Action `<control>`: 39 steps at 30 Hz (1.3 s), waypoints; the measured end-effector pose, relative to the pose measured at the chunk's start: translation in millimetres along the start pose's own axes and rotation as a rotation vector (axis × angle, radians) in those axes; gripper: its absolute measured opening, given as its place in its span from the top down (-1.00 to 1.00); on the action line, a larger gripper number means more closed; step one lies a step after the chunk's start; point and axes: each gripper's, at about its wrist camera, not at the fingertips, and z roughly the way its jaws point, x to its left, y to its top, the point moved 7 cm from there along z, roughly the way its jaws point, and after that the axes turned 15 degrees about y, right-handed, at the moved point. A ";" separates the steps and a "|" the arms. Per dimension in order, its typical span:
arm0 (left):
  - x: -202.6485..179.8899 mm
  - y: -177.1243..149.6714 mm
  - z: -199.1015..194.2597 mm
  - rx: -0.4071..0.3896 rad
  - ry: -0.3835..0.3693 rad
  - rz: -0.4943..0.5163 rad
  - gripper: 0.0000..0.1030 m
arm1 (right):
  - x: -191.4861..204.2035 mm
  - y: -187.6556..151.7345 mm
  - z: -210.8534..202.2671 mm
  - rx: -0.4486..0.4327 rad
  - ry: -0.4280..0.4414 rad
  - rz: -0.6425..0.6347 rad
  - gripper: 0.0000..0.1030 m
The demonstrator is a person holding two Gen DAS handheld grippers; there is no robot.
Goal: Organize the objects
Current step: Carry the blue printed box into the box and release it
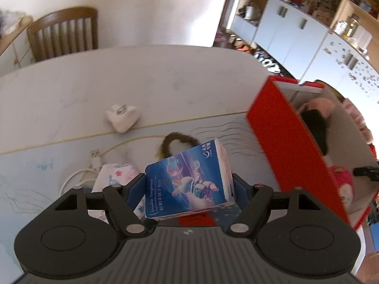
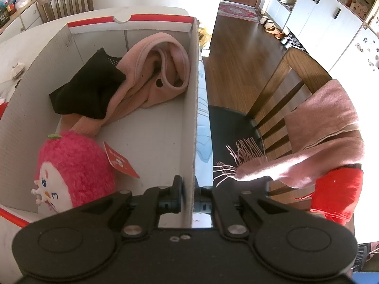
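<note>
The left gripper (image 1: pixel 189 187) clamps a blue tissue pack (image 1: pixel 189 179); the right gripper (image 2: pixel 188 198) pinches the red box's wall (image 2: pixel 191 118). Best to carry the pack clear over the red wall and lower it onto bare floor beside the plush toy (image 2: pixel 71 172).

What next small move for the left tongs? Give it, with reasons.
Probably carry the tissue pack right, over the red box wall. The left tongs grip the pack beside the open box; the right tongs clamp its wall, and floor space shows beside the plush toy.
</note>
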 end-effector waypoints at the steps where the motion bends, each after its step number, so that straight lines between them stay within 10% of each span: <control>1: -4.8 1.9 -6.0 -0.016 -0.006 0.009 -0.46 | 0.1 0.1 -0.1 -0.001 0.002 0.000 0.90; 39: -261.9 52.4 -40.6 -0.157 -0.213 0.459 -0.47 | -1.3 -5.4 -23.0 -0.071 0.081 -0.015 0.93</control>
